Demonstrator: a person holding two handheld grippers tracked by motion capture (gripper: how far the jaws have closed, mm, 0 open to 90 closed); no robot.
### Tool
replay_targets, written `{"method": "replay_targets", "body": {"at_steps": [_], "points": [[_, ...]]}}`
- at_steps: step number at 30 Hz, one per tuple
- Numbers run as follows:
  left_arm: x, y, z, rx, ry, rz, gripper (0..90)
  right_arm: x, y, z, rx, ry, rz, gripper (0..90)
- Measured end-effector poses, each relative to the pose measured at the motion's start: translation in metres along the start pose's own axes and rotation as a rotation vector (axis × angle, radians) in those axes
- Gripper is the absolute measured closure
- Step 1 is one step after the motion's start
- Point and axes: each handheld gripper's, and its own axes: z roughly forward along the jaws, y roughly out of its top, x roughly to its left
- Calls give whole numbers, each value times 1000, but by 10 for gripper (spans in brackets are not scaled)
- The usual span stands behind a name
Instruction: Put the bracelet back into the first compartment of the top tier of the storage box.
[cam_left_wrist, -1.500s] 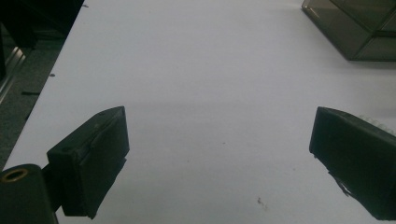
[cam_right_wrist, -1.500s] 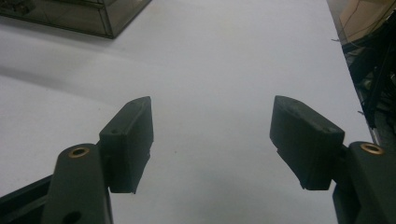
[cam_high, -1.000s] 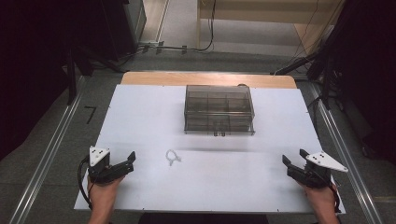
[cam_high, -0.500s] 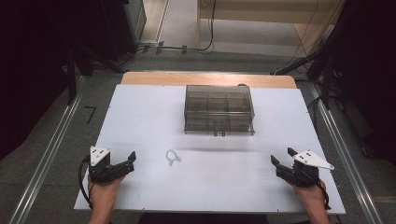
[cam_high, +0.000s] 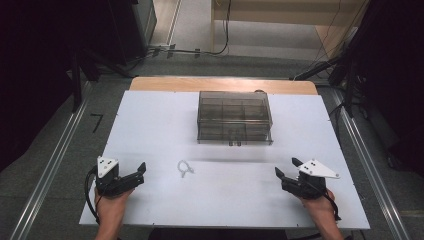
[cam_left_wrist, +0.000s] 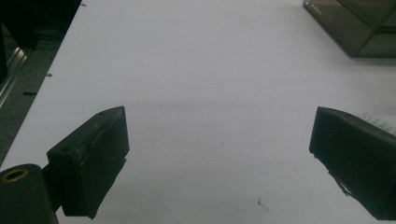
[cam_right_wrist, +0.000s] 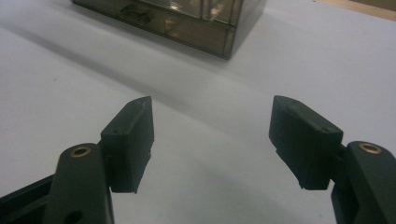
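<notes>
A smoky clear plastic box (cam_high: 235, 117) with several compartments stands at the middle back of the white table (cam_high: 150, 130). A small white ring-shaped piece (cam_high: 185, 167) lies in front of it, toward the left. My left gripper (cam_high: 139, 174) rests near the front left edge, open and holding nothing, just left of the ring. My right gripper (cam_high: 286, 166) sits at the front right, also open with nothing between its jaws. The left gripper (cam_left_wrist: 219, 140) view has the box corner (cam_left_wrist: 359, 28) at top right. Ahead of the right gripper (cam_right_wrist: 212, 121) is the box (cam_right_wrist: 177, 18).
A strip of bare wood (cam_high: 225, 84) runs along the table's far edge. Metal rails (cam_high: 55, 165) flank the table on the floor. Cables (cam_high: 190, 50) lie on the floor beyond the table.
My right gripper has slid left along the front of the table, away from the right edge. The left gripper, ring and box have stayed put.
</notes>
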Motion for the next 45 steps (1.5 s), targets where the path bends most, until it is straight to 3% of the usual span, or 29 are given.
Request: {"method": "replay_targets", "body": {"at_steps": [12,16,23,34,45], "points": [[1,0,0,-7,-7,-8,51,22,8,14,17,59,-39,301],[0,0,-1,-15,10,-7,54,26,9,16,19,68,-42,301],[-3,0,0,-2,7,13,70,38,14,23,25,101,-54,304],[-3,0,0,-8,8,12,70,64,23,39,32,159,-92,312],[-3,0,1,-4,7,11,69,75,27,45,29,191,-97,319]]}}
